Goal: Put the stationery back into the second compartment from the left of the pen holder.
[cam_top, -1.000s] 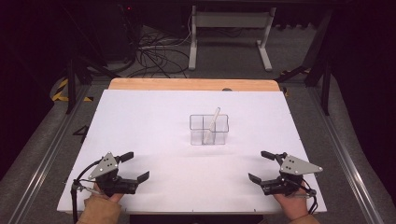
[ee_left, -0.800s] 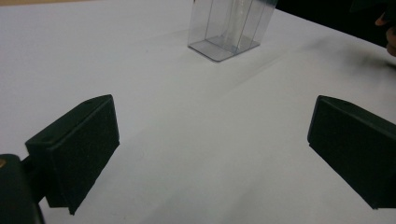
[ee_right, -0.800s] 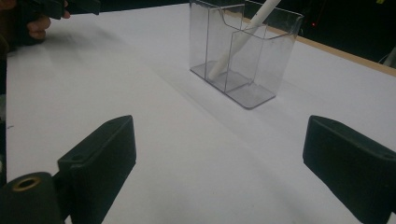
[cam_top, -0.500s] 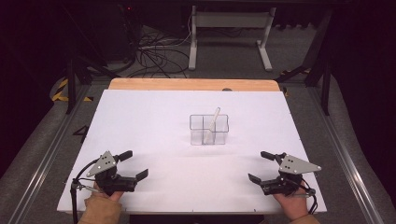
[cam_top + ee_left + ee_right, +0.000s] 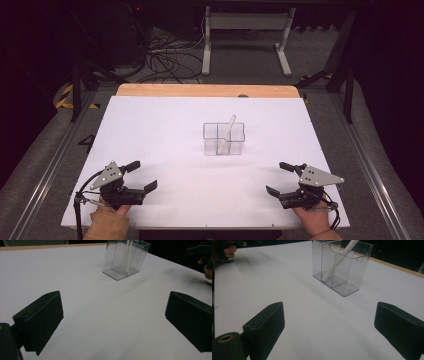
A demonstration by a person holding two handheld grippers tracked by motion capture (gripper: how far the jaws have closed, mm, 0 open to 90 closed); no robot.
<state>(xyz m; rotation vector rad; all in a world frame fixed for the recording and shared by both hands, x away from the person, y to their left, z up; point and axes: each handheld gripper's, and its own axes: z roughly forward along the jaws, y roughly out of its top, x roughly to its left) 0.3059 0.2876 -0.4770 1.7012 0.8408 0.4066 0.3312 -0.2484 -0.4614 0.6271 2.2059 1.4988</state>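
Nothing has moved since a second ago; the left gripper (image 5: 141,175) and right gripper (image 5: 278,178) stay at the near edge of the table (image 5: 150,130), jaws wide, holding nothing; between them the sheet is bare; the clear box (image 5: 223,138) stands mid-table, a white stick (image 5: 227,131) leaning in one compartment.

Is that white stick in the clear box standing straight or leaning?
Leaning: the white stick slants, its top over the rim of the clear box.

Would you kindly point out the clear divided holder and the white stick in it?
clear divided holder (image 5: 359,267), right gripper view, on its right side wall.
white stick (image 5: 337,263), right gripper view, mid-shaft inside the holder.
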